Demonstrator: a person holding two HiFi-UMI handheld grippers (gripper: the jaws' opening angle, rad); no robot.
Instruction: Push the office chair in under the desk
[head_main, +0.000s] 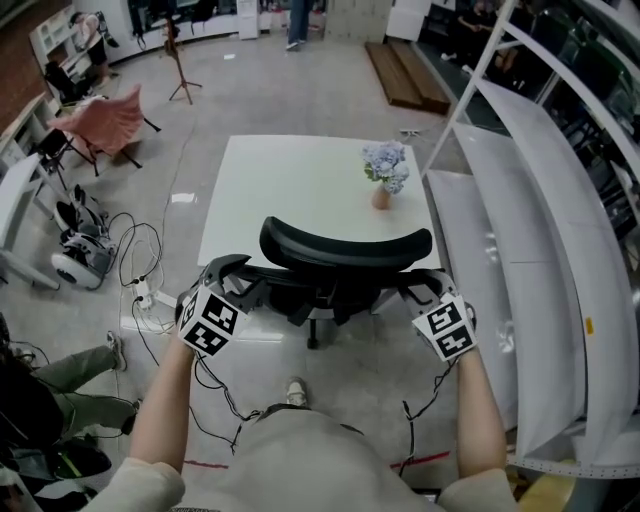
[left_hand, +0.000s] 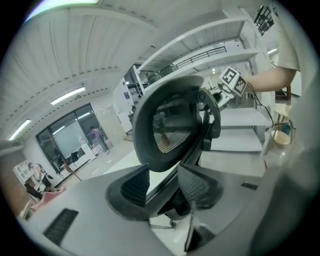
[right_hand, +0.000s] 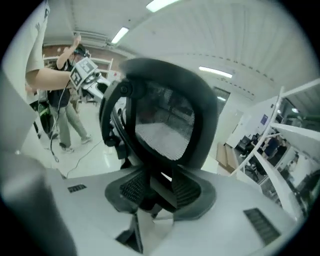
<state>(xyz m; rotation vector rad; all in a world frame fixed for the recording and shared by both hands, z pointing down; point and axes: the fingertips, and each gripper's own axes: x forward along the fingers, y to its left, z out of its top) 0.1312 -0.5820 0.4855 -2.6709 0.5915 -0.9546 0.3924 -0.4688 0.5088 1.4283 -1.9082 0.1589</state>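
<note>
The black office chair (head_main: 345, 245) stands with its back toward me, in front of the white desk (head_main: 290, 180). My left gripper (head_main: 245, 275) is at the left end of the chair's back frame and my right gripper (head_main: 415, 285) at the right end. In the left gripper view the mesh back (left_hand: 170, 125) fills the middle, and a black frame bar runs between the jaws of the left gripper (left_hand: 165, 192), touching both pads. In the right gripper view the right gripper (right_hand: 157, 192) has the frame below the mesh back (right_hand: 165, 120) wedged between its pads.
A vase of pale blue flowers (head_main: 384, 172) stands on the desk's right side. A white shelving unit (head_main: 520, 200) runs close along the right. Cables and a power strip (head_main: 145, 295) lie on the floor left of the desk. A pink chair (head_main: 105, 122) stands far left.
</note>
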